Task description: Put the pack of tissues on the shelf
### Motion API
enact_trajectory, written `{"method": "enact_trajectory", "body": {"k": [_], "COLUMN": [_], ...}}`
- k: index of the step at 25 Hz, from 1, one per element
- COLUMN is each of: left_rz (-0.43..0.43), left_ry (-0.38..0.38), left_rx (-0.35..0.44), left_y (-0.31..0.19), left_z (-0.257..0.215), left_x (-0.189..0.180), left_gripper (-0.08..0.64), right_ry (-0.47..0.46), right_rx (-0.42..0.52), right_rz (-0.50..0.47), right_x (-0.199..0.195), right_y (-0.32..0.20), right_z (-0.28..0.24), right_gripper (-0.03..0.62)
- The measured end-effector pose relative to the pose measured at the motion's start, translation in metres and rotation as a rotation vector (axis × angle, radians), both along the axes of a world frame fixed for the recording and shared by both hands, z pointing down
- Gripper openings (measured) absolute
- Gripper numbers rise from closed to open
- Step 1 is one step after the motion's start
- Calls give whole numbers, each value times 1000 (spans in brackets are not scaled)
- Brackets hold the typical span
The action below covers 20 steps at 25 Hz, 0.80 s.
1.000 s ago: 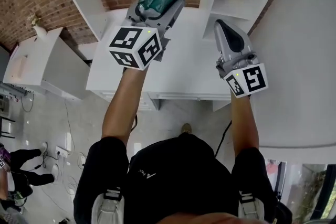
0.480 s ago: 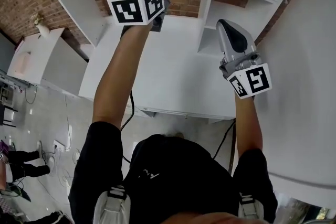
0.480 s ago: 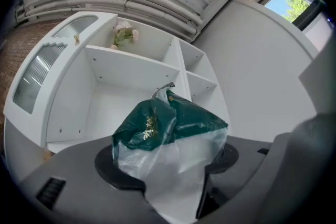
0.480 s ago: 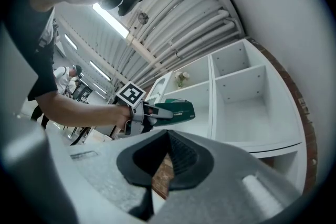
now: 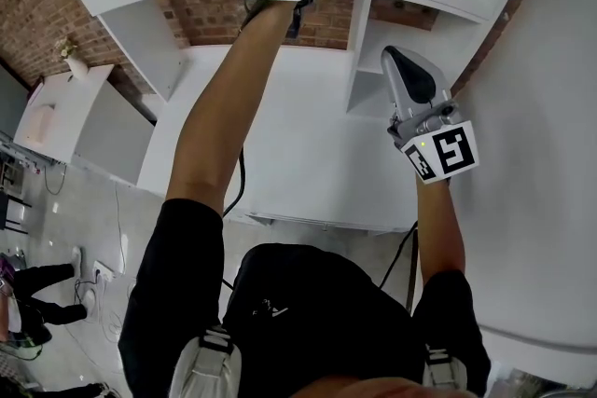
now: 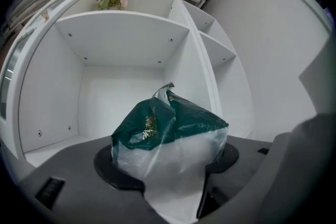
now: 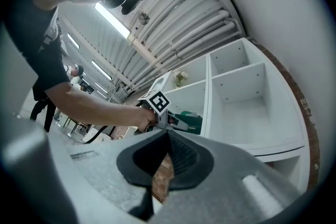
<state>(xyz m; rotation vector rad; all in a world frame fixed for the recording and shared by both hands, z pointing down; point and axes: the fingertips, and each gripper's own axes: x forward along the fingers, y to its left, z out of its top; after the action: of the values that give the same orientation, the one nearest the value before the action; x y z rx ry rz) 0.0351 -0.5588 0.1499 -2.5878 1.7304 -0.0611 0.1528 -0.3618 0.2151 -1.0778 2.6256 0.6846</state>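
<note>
My left hand-held gripper (image 6: 169, 163) is clamped on the pack of tissues (image 6: 168, 134), a soft crinkled plastic wrap, dark green above and clear below, at frame centre before the smooth, square white shelf (image 6: 123, 34). My right hand-held gripper (image 7: 165, 162) has its ribbed pads together.

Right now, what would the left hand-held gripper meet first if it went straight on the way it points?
Probably the back wall of the shelf compartment it points into, the pack of tissues it holds touching first; nothing else shows ahead, though depth is unclear.
</note>
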Motion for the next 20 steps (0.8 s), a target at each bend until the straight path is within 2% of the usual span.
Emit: {"method": "enact_trajectory", "body": {"k": [5, 12, 15, 20], "left_rz": [-9, -12, -12, 13], "left_ry": [-43, -103, -125, -112], "left_rx": [-90, -170, -178, -154], "left_y": [-26, -42, -43, -38], "left_z": [11, 23, 26, 22], "left_x": [9, 20, 24, 27], "left_gripper": [302, 319, 346, 438], "right_ry": [3, -9, -19, -32], "right_rx": [4, 5, 4, -2], "right_rz": [-3, 3, 9, 19], "right_x": [3, 10, 14, 17], "right_y": [-8, -12, -13, -12], "right_z": [3, 8, 9, 11], "right_gripper": [2, 2, 2, 2]}}
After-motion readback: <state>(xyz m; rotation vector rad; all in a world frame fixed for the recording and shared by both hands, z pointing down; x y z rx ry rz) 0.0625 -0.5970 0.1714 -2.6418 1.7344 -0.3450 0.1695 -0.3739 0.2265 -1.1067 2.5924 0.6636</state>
